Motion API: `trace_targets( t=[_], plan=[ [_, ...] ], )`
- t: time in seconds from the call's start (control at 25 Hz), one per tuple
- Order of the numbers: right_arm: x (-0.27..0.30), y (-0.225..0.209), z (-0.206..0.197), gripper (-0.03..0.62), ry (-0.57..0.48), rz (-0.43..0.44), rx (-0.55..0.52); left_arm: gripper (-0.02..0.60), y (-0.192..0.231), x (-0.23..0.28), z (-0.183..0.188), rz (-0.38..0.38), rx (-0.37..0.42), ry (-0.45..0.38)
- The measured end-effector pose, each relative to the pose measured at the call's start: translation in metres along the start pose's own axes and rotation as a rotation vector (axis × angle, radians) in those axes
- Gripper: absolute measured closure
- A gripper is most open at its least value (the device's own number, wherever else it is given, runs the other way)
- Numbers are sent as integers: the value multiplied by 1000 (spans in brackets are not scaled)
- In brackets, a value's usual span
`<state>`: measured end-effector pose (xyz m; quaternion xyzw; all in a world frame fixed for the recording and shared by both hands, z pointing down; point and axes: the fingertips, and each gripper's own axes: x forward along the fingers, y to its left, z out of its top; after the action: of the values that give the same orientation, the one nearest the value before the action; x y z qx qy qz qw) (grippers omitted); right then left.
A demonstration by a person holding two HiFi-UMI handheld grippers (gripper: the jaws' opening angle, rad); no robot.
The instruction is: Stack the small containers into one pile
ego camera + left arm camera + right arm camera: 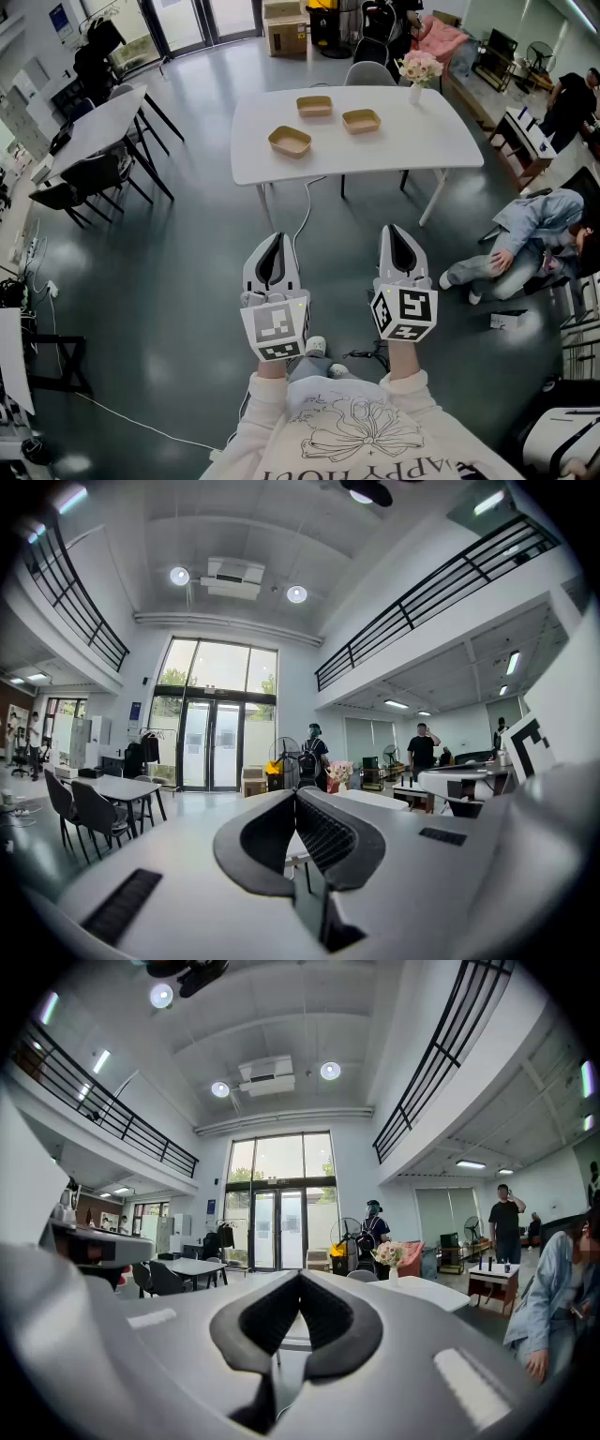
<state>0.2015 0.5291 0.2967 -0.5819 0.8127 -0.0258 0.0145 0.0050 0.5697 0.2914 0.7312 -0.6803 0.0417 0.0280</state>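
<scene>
Three shallow tan containers stand apart on a white table far ahead of me: one at the front left, one behind it, one to the right. My left gripper and right gripper hang side by side over the floor, well short of the table. Both point level at the room with nothing in them. In the left gripper view the left gripper has its jaws closed tip to tip. The right gripper looks the same in its own view.
A vase of flowers stands at the table's back right corner. A second table with dark chairs is at the left. A person sits on the floor at the right. Cardboard boxes stand by the doors; a cable runs under the table.
</scene>
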Motion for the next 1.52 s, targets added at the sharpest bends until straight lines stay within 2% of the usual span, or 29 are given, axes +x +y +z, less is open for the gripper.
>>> trace_targets(
  t=[0.2, 0.96, 1.32, 1.52],
  plan=[
    [10, 6, -2, 583, 5, 0, 6, 574, 9, 7, 9, 0, -10, -4],
    [75, 25, -29, 582, 48, -15, 41, 574, 56, 61, -7, 6, -10, 27],
    [124, 7, -44, 581, 93, -7, 43, 574, 59, 113, -21, 15, -25, 62],
    [177, -7, -48, 565, 103, 37, 41, 574, 65, 159, -18, 53, -26, 62]
  ],
)
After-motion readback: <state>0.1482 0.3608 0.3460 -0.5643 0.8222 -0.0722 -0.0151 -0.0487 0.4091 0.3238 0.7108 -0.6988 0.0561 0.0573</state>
